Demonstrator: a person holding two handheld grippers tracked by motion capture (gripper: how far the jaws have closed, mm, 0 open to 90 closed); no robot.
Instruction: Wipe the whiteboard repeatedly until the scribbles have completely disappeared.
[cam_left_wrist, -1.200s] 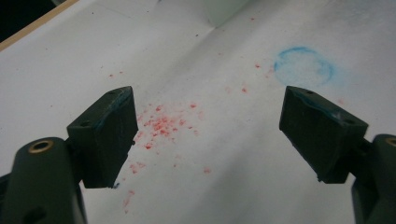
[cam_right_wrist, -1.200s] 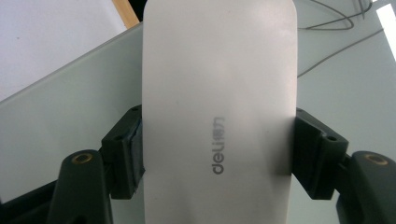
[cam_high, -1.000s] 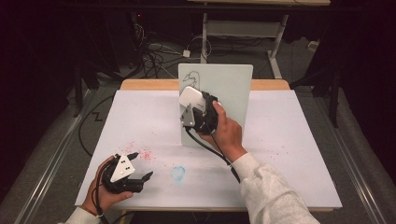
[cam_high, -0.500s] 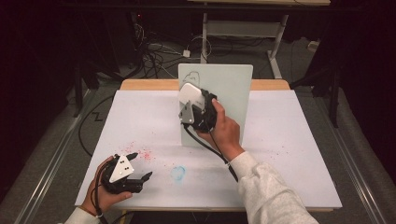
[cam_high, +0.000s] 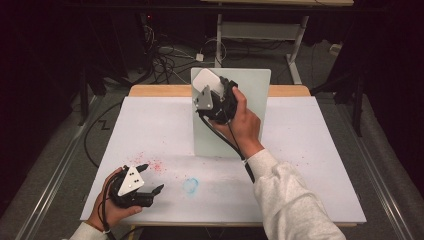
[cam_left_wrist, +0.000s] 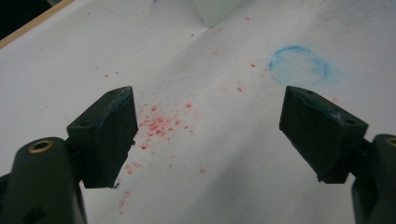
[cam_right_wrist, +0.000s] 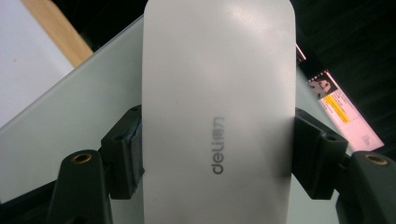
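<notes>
Eraser (cam_right_wrist: 218, 116) clamped across its width by right gripper (cam_high: 212, 92), pressed against upright board (cam_high: 252, 100); excess push may tip the board. Left gripper (cam_high: 145, 182) released, idle over table (cam_high: 310, 150).

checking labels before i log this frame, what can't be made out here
- High view: the board face behind the right gripper and hand.
- Right gripper view: the white eraser hides whether it touches the board; its ends are cut off.
- Right gripper view: sticker print too small.
- Left gripper view: blue ring is blurred.
</notes>
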